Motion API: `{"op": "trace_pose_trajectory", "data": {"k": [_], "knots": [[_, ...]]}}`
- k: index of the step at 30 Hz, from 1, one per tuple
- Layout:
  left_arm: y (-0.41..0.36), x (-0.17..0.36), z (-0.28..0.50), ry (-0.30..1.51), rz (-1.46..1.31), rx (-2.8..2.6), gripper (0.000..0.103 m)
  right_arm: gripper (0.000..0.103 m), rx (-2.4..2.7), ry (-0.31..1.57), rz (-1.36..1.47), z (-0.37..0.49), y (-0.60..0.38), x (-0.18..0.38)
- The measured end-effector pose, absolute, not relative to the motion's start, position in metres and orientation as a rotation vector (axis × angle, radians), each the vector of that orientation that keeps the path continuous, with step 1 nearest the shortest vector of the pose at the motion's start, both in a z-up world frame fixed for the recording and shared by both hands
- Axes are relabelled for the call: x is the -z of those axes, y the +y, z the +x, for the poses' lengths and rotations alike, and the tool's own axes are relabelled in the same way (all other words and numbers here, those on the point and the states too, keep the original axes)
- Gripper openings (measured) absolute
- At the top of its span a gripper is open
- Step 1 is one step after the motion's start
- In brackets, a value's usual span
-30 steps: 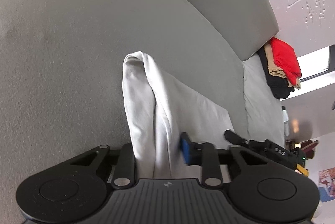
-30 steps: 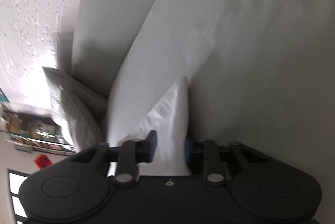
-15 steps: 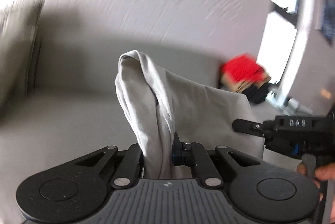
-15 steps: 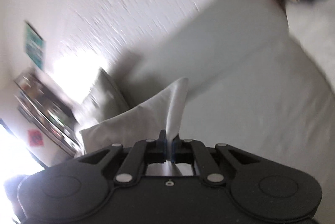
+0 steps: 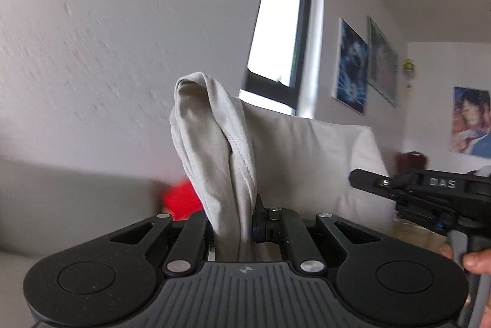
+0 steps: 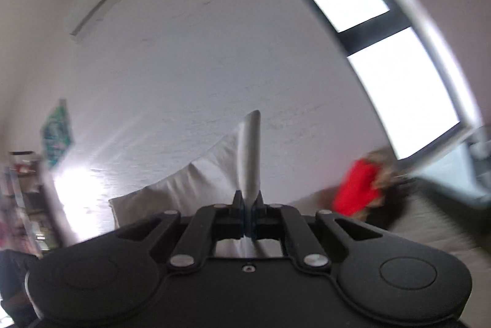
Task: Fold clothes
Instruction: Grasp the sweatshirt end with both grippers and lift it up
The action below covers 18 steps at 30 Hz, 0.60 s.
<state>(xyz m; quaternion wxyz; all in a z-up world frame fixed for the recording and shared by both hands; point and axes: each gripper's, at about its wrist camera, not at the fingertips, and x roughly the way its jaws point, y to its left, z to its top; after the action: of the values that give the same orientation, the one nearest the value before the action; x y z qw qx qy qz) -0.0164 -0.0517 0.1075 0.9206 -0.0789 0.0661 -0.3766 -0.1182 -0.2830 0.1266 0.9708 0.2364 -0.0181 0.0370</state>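
Note:
A white garment is held up in the air between both grippers. My left gripper is shut on a bunched corner of it, and the cloth stretches flat to the right. My right gripper is shut on the other corner, which stands up as a thin edge. The right gripper also shows in the left wrist view, at the cloth's far end, with a hand on its handle.
A grey sofa lies low behind the cloth. A pile of clothes with a red garment on top sits on it. A white wall, a window and wall pictures fill the background.
Both grippers have closed on the garment's corners and lifted it off the sofa. Both views have tilted up from the cushions to the wall and window.

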Motion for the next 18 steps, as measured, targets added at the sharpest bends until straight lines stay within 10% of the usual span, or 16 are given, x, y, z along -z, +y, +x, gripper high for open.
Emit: {"op": "trace_pose_trajectory", "data": {"k": [18], "knots": [[-0.223, 0.023, 0.13, 0.58, -0.027, 0.83, 0.007, 0.004, 0.278, 0.275, 0.611, -0.036, -0.438, 0.015]]}}
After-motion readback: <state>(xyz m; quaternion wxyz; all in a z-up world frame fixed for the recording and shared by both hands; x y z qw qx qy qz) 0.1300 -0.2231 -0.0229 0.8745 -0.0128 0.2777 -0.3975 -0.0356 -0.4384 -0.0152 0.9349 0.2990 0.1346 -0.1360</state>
